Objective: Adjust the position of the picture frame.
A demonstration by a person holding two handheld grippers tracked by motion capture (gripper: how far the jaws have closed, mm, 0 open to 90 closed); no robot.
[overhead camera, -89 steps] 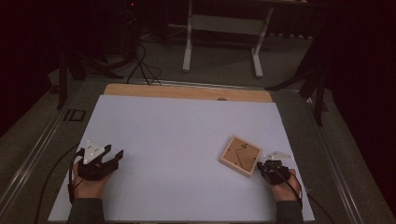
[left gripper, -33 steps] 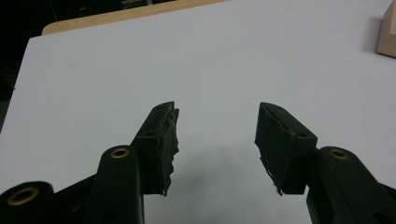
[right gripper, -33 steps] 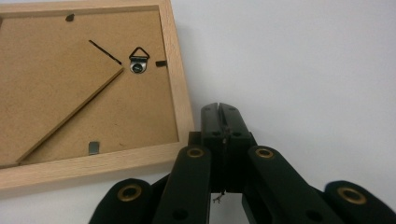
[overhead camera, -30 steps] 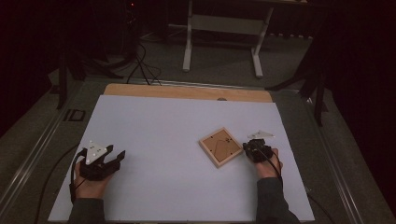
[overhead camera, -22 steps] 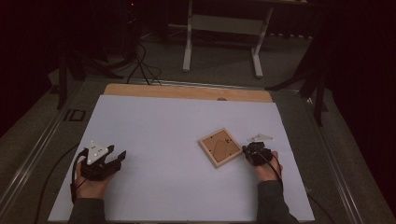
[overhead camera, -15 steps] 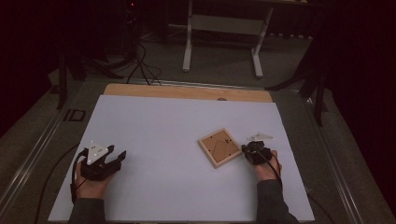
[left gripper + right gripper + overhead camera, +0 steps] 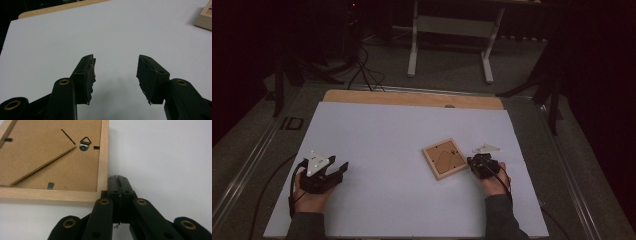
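Observation:
A wooden picture frame [image 7: 443, 159] lies back side up on the white table top, right of centre. In the right gripper view its brown backing board [image 7: 50, 165] shows a metal hanging loop [image 7: 85, 144] and a folded stand. My right gripper [image 7: 473, 162] rests at the frame's right corner with its jaws pressed together and nothing between them; its tips [image 7: 118, 178] sit beside the frame's edge. My left gripper [image 7: 343, 167] lies at the front left of the table, far from the frame. Its jaws [image 7: 116, 62] stand wide apart over bare table.
The white sheet [image 7: 377, 130] covers most of the table; a strip of bare wood [image 7: 412, 98] shows along its far edge. Beyond stand a table's metal legs [image 7: 413, 45] and cables on the dark floor. A corner of the frame [image 7: 203, 17] shows in the left gripper view.
Since three seconds ago the right gripper has moved left, and the frame has slid left and turned with it. In the last second both have barely shifted. The left gripper stays put.

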